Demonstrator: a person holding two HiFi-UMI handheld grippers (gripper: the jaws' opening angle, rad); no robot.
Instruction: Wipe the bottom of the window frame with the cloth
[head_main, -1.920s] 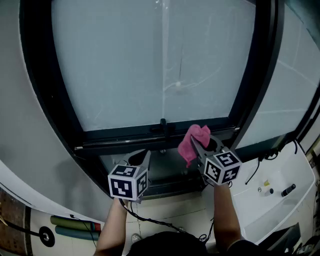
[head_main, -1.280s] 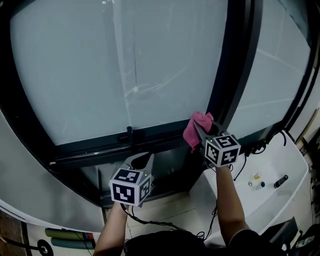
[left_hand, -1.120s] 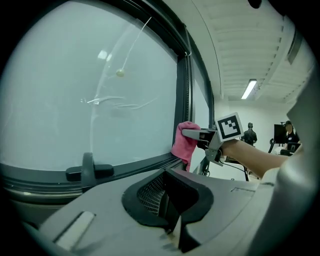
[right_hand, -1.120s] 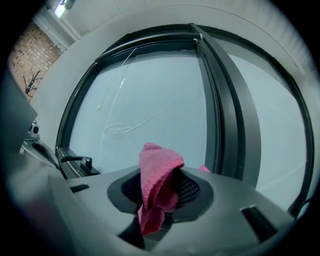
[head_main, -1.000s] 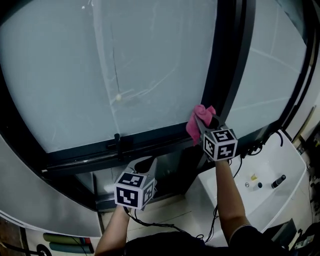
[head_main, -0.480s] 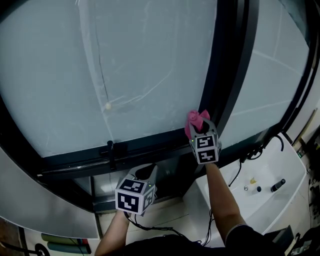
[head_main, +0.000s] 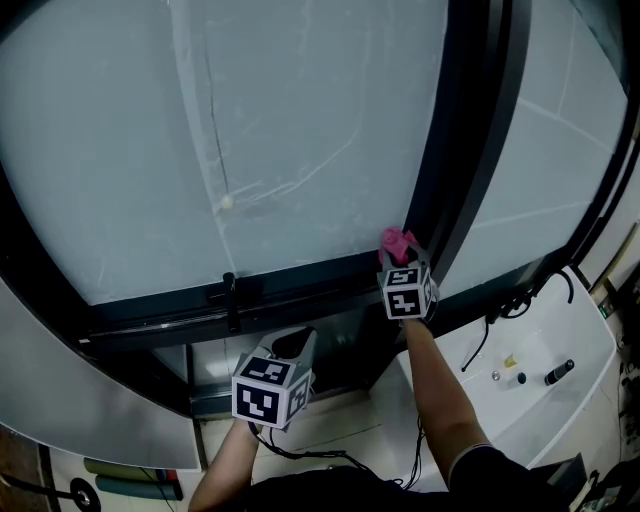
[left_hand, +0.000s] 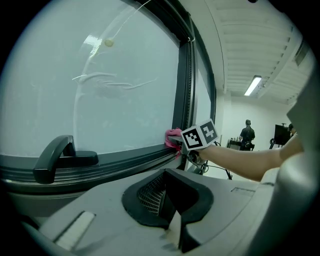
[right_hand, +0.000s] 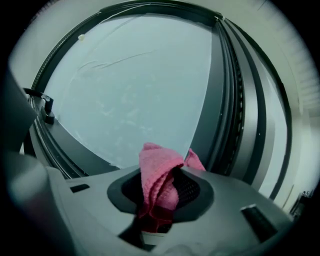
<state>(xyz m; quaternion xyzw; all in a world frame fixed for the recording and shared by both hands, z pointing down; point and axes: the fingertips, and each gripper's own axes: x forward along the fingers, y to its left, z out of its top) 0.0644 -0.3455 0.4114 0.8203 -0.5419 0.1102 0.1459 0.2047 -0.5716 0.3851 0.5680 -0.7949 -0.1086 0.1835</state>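
At 6 o'clock in the head view we are holding the left gripper (head_main: 291, 345) idle below the window, its fingers pressed together on nothing. Farther out, toward 2 o'clock from it, the right gripper (head_main: 400, 258) is pinching the pink cloth (head_main: 395, 240) in closed fingers, seemingly against the right end of the window frame's bottom rail (head_main: 300, 278), beside the upright (head_main: 455, 170). We are judging the wipe barely begun: the rail running left past the handle (head_main: 230, 298) is waiting.
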